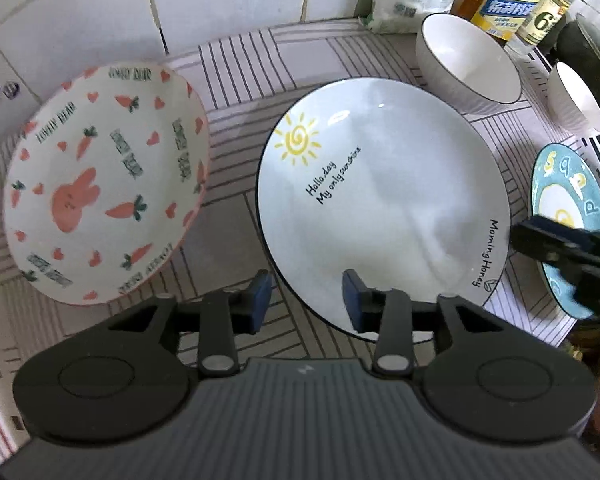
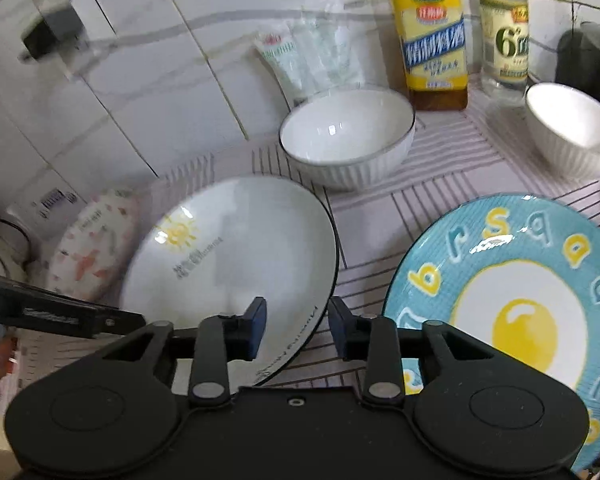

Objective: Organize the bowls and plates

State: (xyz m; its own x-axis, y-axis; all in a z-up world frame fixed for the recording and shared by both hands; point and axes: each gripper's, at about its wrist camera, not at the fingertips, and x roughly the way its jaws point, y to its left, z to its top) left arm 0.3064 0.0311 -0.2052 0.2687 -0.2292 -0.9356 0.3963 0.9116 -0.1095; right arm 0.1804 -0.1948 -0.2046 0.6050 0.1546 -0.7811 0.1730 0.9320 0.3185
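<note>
White sun plate [image 1: 380, 200] lies flat, face up, on the striped mat [image 1: 236, 64], mid-scene; it's round with no long axis, and its "Hello day" print runs diagonally toward the far right in the left wrist view. Nothing on it. Left of it, apart from it, sits the carrot-and-rabbit bowl [image 1: 104, 184], tilted with its mouth toward the camera, empty. Right of the sun plate is the blue egg plate [image 2: 512, 312], flat, empty, rims near but not touching. Far side: large ribbed white bowl [image 2: 346, 140] upright and empty, smaller white bowl [image 2: 572, 132] further right, also empty. Behind them, against the tiled wall: yellow-label bottle [image 2: 434, 40], clear bottle [image 2: 504, 32], plastic packet [image 2: 312, 56]. Left gripper [image 1: 306, 300] points steeply down over the sun plate's near-left rim, fingers apart, one either side of the rim, not pressing. Right gripper [image 2: 298, 332] points down at the plate's near-right rim, fingers apart, straddling the rim, no clamp seen.
</note>
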